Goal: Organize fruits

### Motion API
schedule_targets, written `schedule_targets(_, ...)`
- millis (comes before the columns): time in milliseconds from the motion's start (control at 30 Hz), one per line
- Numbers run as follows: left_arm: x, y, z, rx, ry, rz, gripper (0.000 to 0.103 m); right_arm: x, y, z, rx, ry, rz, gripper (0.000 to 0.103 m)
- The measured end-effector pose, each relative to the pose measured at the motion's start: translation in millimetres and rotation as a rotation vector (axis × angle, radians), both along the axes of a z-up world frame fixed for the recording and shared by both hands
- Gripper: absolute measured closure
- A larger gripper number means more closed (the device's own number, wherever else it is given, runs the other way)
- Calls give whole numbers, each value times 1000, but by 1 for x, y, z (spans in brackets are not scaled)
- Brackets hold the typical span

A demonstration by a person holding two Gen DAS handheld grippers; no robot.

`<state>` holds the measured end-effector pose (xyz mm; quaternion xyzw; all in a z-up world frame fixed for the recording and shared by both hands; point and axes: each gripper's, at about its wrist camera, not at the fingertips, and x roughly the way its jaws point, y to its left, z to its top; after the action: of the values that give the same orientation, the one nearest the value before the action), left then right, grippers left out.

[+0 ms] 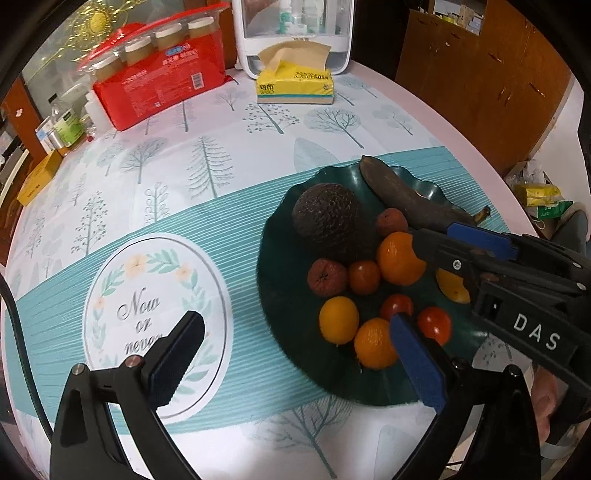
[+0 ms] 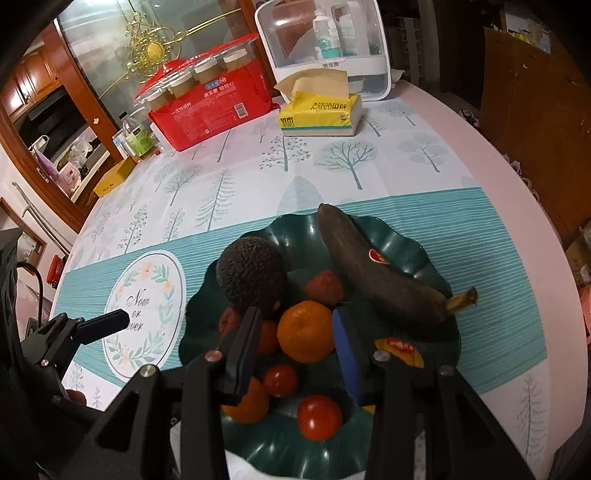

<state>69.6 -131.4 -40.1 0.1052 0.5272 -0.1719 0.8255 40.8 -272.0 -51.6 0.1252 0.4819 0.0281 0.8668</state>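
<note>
A dark green scalloped plate (image 1: 280, 280) (image 2: 295, 236) holds an avocado (image 1: 327, 216) (image 2: 251, 273), a blackened banana (image 1: 410, 195) (image 2: 373, 269), several oranges, small tomatoes and wrinkled red fruits. My right gripper (image 2: 295, 343) (image 1: 417, 236) hangs over the plate, open, with its fingers either side of an orange (image 2: 304, 330) (image 1: 400, 258), apart from it. My left gripper (image 1: 299, 347) is open and empty at the plate's near left edge; its right finger lies over an orange (image 1: 373, 343). One of its fingers (image 2: 105, 323) also shows in the right wrist view.
A yellow tissue pack (image 1: 295, 83) (image 2: 319, 114), a red package with jars (image 1: 159, 79) (image 2: 210, 99) and a white storage box (image 1: 295, 33) (image 2: 325, 48) stand at the back of the table. A small yellow box (image 1: 37, 177) and bottles sit at the left edge. The tablecloth has a round "Now or never" print (image 1: 155, 325).
</note>
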Motion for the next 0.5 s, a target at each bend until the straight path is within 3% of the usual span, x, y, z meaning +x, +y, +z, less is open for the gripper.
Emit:
schedule_targets(233,-33,36,22,0,-52,52,3,-33,19,19,-11,-46,10,63)
schedule_targets(500,-75,94,53,-62,-123,213,3,-85,54,48,-44,-122,23,63)
